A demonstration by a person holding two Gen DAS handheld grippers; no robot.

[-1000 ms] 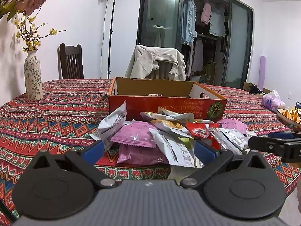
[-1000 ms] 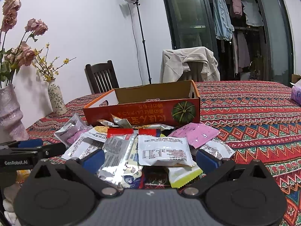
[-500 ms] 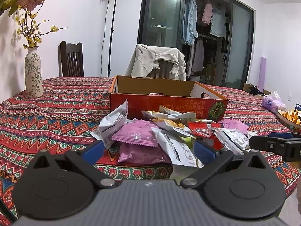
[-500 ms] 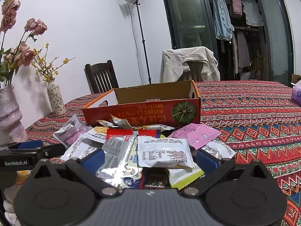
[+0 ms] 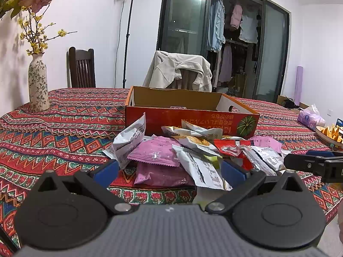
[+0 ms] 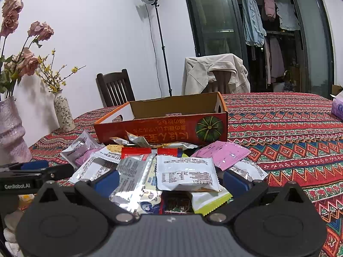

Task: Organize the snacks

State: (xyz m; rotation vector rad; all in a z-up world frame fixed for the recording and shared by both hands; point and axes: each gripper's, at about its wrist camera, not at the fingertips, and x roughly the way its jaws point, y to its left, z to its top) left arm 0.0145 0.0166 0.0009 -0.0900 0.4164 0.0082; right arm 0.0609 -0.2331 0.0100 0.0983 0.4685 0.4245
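A pile of snack packets (image 5: 184,150) lies on the patterned tablecloth in front of an open orange cardboard box (image 5: 190,115). The pile (image 6: 171,167) and the box (image 6: 163,126) also show in the right wrist view. My left gripper (image 5: 169,171) is open and empty, its blue fingertips either side of a purple packet (image 5: 156,150) at the pile's near edge. My right gripper (image 6: 170,180) is open and empty, just short of a white packet (image 6: 186,176). Each gripper appears at the edge of the other's view.
A flowered vase (image 5: 38,85) stands on the table at the left. A pink vase (image 6: 10,132) stands near the left edge. A tissue pack (image 5: 310,117) and a bowl of yellow snacks (image 5: 330,131) sit at the right. Chairs stand behind the table.
The left gripper has shifted slightly toward the pile. The right gripper has barely moved. Both stay open and empty.
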